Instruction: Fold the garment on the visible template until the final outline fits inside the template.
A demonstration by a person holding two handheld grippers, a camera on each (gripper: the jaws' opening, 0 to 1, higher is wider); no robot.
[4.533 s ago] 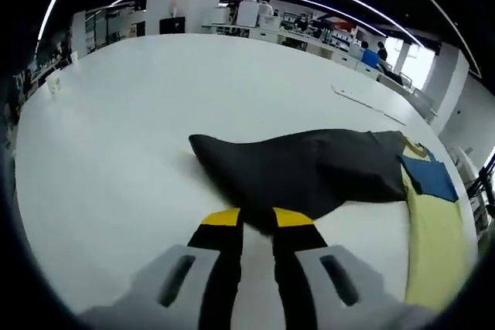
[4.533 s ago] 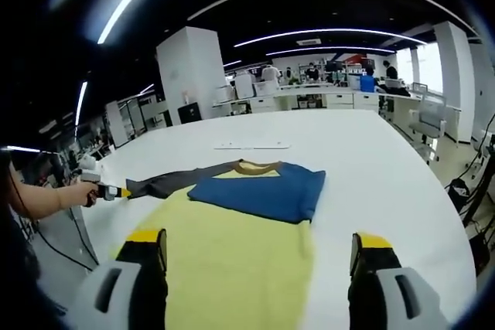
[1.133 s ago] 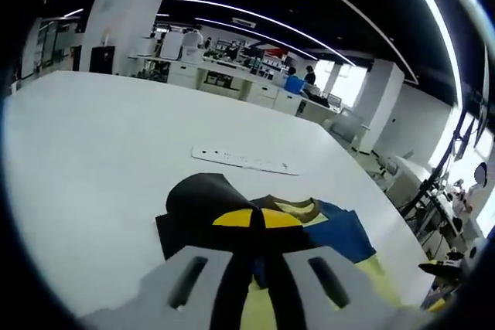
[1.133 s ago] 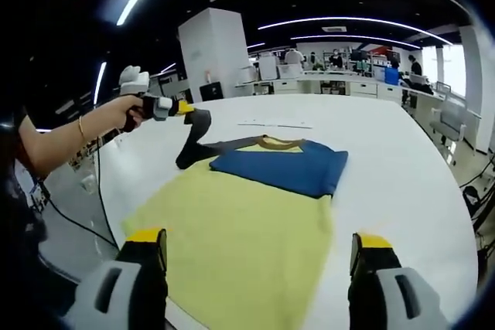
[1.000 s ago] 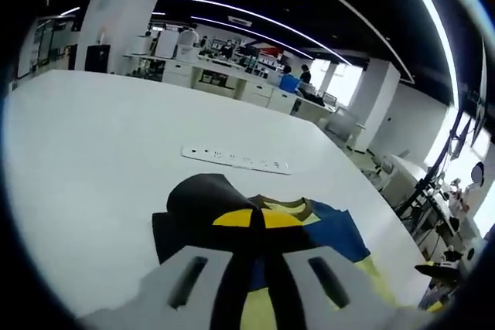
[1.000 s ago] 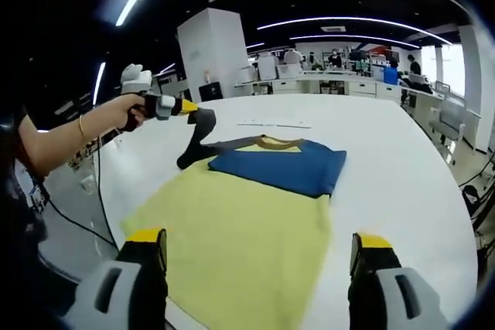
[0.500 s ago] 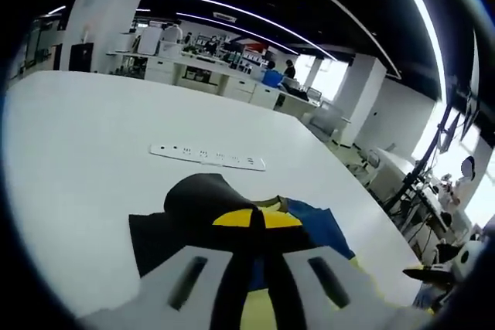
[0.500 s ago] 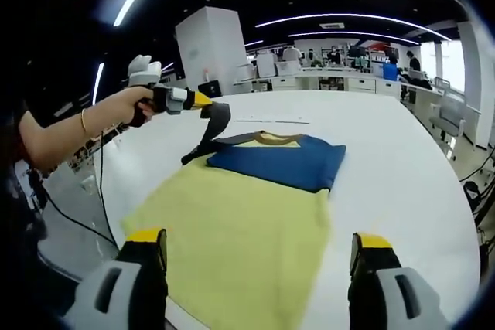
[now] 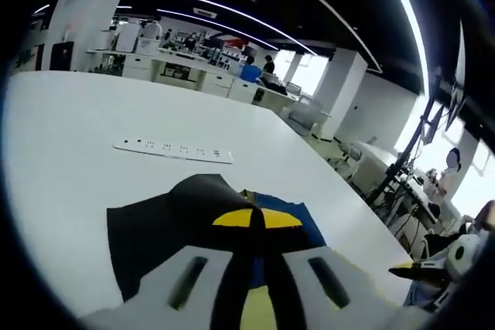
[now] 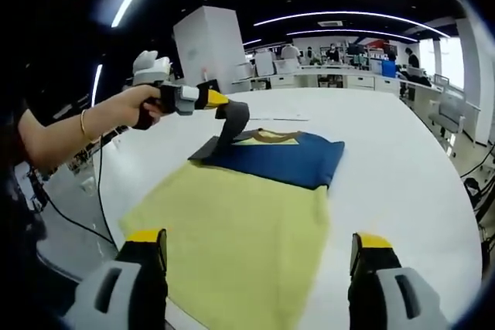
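The garment lies flat on the white table (image 10: 402,168), with its yellow body (image 10: 240,229) nearest me. Its blue sleeve (image 10: 286,158) is folded across the chest below the collar (image 10: 267,135). My left gripper (image 10: 224,103), held in a person's hand (image 10: 147,106), is shut on the black sleeve (image 10: 232,125) and holds it raised over the shirt's left shoulder. In the left gripper view the shut jaws (image 9: 251,218) pinch the black sleeve (image 9: 170,218), with the blue sleeve (image 9: 302,218) just behind. My right gripper (image 10: 259,256) stands wide open over the yellow hem, holding nothing.
A white power strip (image 9: 174,150) lies on the table beyond the shirt. The right gripper (image 9: 414,270) shows at the lower right of the left gripper view. Desks, chairs and people stand far behind. The table edge runs near the hem (image 10: 186,311).
The left gripper has lifted the black sleeve off the table and carried it inward over the shirt, toward the blue sleeve. The right gripper has stayed open in place.
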